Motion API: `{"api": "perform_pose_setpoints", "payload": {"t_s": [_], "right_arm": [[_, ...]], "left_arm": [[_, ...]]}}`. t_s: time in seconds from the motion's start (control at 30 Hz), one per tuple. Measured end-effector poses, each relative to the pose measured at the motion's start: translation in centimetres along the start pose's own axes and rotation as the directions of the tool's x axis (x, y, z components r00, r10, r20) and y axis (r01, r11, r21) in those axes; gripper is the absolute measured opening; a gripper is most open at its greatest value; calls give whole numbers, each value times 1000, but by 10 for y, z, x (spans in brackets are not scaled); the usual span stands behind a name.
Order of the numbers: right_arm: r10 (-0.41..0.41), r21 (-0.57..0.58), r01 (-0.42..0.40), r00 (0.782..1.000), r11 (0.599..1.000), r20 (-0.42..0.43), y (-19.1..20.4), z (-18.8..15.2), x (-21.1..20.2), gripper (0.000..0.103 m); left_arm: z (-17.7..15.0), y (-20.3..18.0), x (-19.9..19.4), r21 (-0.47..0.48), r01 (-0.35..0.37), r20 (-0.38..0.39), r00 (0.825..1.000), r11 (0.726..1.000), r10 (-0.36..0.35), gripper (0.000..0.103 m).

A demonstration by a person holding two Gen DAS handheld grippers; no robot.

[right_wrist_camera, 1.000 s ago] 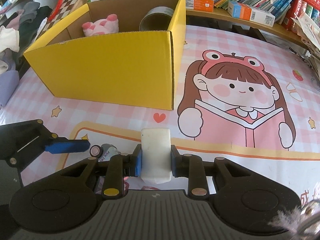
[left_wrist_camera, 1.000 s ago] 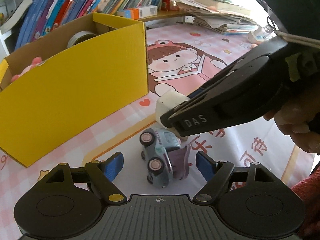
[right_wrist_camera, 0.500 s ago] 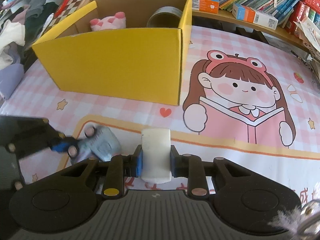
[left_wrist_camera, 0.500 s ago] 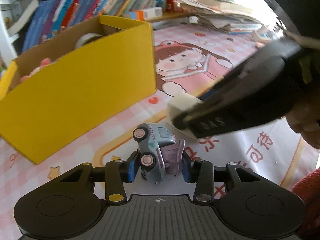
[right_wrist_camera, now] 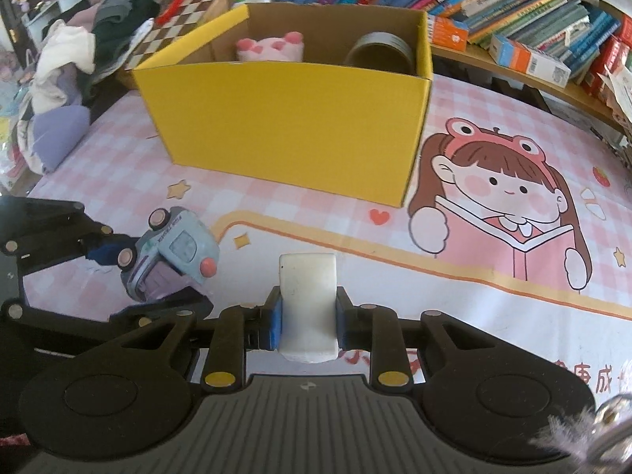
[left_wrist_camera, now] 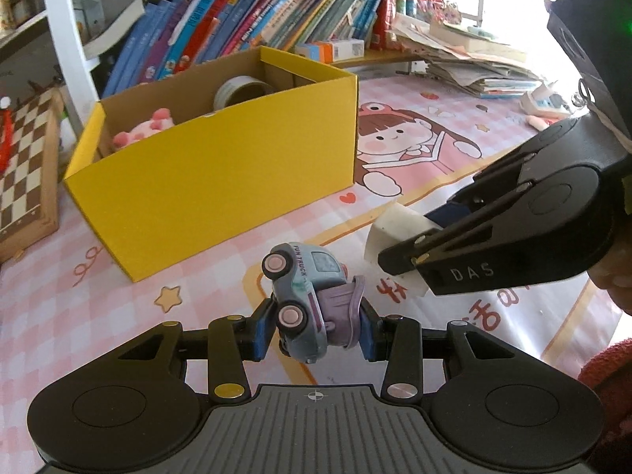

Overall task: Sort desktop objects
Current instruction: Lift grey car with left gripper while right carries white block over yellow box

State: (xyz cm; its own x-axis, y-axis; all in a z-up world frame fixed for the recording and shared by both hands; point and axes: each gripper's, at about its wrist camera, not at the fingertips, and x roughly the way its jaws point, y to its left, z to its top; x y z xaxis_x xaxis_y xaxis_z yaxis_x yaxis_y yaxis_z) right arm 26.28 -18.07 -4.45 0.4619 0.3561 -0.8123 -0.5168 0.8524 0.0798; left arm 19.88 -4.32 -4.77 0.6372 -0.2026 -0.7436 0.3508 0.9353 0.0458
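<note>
My left gripper is shut on a pale blue toy truck with pink wheels and holds it tilted above the mat; the truck also shows in the right wrist view. My right gripper is shut on a white eraser block, which also shows in the left wrist view. A yellow cardboard box stands ahead of both grippers. Inside it are a pink plush toy and a tape roll.
A pink cartoon mat covers the table. Books line a shelf behind the box and a stack of papers lies at the back right. A chessboard lies to the left, with piled clothes beyond the table edge.
My left gripper closed on the toy truck and lifted it off the mat. Both grippers rose and drew back, so more of the box interior shows.
</note>
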Motion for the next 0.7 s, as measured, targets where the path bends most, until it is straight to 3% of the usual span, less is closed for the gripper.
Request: {"api": "perform_pose_setpoints", "payload": {"t_s": [0.7], "right_arm": [[-2, 3, 1, 1000, 1000, 14, 26, -22, -33, 23]], "left_arm": [[-9, -9, -38, 50, 34, 50, 998, 998, -37, 41]]}}
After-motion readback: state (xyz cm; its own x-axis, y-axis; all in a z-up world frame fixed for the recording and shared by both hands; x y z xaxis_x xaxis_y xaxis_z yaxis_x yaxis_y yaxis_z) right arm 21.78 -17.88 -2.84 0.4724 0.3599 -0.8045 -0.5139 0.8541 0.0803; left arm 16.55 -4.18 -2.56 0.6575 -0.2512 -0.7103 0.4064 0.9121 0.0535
